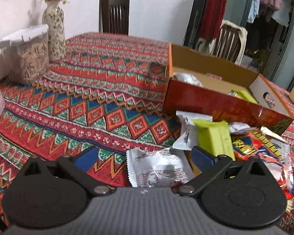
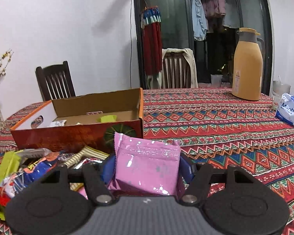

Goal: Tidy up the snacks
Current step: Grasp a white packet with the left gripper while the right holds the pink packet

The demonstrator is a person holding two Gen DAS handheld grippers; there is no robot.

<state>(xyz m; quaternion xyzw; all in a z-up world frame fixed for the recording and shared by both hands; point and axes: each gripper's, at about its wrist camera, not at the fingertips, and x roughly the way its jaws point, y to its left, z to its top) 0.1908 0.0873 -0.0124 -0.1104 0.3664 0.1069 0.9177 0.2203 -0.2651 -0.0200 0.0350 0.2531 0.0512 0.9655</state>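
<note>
I'm clamping my right gripper on a pink snack packet, and holding the left gripper wide open over a silver wrapper near the cardboard box.

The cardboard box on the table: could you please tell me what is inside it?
Inside the cardboard box, a green packet and a white wrapper show on the floor. The near wall hides whatever lies just behind it.

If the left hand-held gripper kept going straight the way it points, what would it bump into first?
Probably the silver-white snack packet lying on the tablecloth between the open fingers of the left hand-held gripper; depth is hard to judge.
</note>
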